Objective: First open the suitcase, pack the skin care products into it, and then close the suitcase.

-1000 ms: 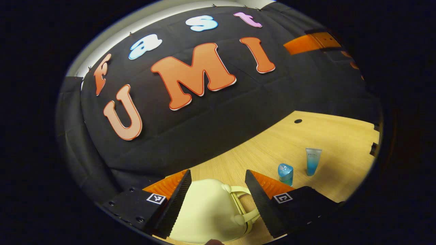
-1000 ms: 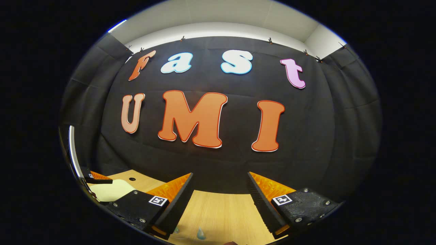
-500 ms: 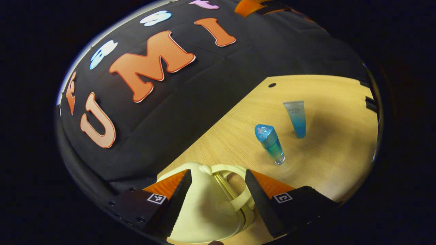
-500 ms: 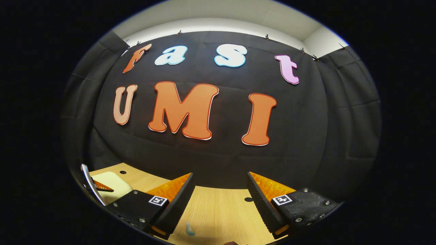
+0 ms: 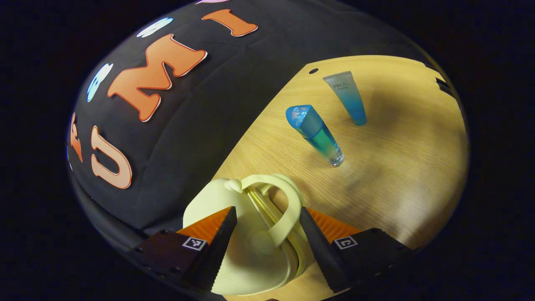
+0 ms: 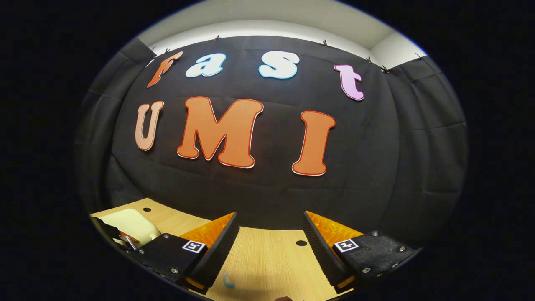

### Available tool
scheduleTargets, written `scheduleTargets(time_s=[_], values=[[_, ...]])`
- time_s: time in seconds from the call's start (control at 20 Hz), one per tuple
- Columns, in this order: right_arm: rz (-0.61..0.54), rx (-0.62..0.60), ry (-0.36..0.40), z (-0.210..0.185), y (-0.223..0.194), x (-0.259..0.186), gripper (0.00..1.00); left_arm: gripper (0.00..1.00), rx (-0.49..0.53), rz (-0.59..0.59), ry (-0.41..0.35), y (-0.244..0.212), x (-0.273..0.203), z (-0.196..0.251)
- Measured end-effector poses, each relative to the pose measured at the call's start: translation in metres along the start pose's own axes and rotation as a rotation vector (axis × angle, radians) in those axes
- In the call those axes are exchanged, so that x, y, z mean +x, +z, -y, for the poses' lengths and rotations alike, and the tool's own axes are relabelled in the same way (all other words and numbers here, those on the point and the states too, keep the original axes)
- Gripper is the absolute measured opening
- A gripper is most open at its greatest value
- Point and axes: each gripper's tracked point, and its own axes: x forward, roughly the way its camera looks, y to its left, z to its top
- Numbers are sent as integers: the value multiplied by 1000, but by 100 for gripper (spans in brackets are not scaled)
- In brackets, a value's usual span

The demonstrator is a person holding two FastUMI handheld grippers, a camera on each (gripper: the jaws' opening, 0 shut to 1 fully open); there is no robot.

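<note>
The bench (image 5: pixel 388 179) carries the closed suitcase (image 5: pixel 246 251), framed by the spread left claw (image 5: pixel 265 240), likely lining up to open it. 2 bottles (image 5: pixel 317 133) wait beyond. The right claw (image 6: pixel 269 246) hangs spread, idle.

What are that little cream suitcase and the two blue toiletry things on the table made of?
The suitcase looks like smooth moulded plastic, matte with a soft sheen. The standing bottle seems clear glass or hard plastic: see-through base, glossy blue cap. The tube looks like frosted, flexible plastic. The table shows a light wood grain, possibly laminate.
</note>
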Motion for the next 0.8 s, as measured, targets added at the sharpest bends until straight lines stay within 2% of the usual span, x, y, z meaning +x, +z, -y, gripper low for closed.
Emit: scheduleTargets(time_s=[0.05, 0.1, 0.2, 0.25, 0.3, 0.35, 0.4, 0.45, 0.5, 0.6, 0.65, 0.8], values=[[0, 1, 3, -2, 0, -1, 96, 94, 27, -7, -11, 0, 3, 5], [0, 2, 7, -4, 1, -1, 96, 87, 59, -19, -5, -3, 6, 10], [4, -4, 11, -5, 2, -3, 96, 66, 128, -40, 17, -7, 14, 11], [4, -6, 12, -6, 3, -4, 96, 64, 163, -56, 33, -11, 19, 10], [4, -7, 13, -7, 3, -4, 96, 53, 195, -63, 47, -12, 22, 9], [2, -7, 14, -7, 2, -6, 96, 54, 220, -56, 63, -10, 23, 8], [2, -8, 16, -6, 2, -7, 96, 37, 232, -49, 66, -7, 23, 11], [4, -10, 17, -7, 3, -8, 96, 28, 240, -46, 71, -2, 11, 14], [4, -14, 17, -8, 3, -9, 96, 18, 234, -48, 68, -6, 19, 14], [4, -18, 16, -8, 4, -10, 96, 18, 210, -10, 80, 3, 4, 5], [3, -18, 18, -8, 3, -11, 96, 8, 192, 8, 85, 6, 9, 0], [4, -14, 24, -12, 4, -11, 96, 7, 85, 57, 81, 11, -6, -25]])
